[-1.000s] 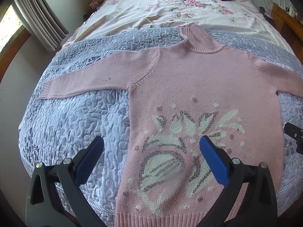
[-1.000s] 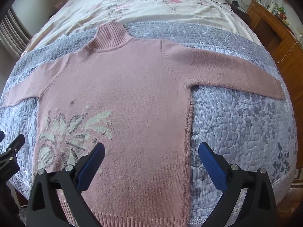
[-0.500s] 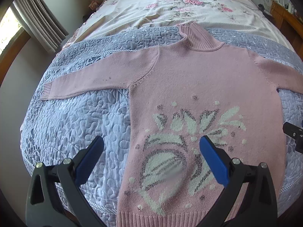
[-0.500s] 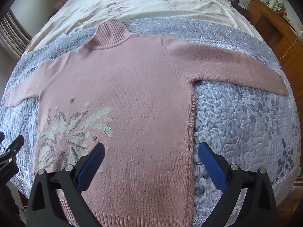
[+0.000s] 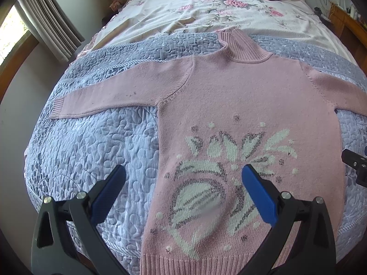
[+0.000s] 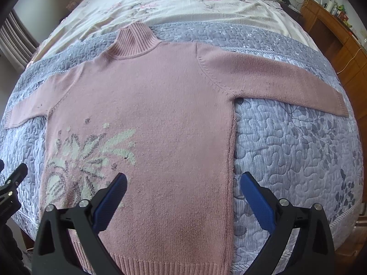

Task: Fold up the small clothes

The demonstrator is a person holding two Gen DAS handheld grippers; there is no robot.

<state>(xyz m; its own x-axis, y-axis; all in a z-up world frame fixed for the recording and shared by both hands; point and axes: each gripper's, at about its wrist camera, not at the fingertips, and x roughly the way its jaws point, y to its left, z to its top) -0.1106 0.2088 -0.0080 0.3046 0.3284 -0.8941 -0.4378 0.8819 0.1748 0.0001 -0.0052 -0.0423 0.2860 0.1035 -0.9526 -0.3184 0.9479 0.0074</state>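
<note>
a pink sweater [image 5: 240, 96] lies flat, front up, sleeves spread, on the grey quilt [image 5: 91, 142] across the bed; the left gripper [image 5: 183, 183] hangs above its lower left side, jaws wide apart, holding nothing; the right gripper [image 6: 183, 188] hangs over the lower right side, equally spread and empty; only the left wrist view shows the curtain [image 5: 50, 23] and the whole leaf pattern [image 5: 224, 167]; only the right wrist view shows the right sleeve's cuff [image 6: 341, 105] and the wooden dresser [image 6: 332, 34]
</note>
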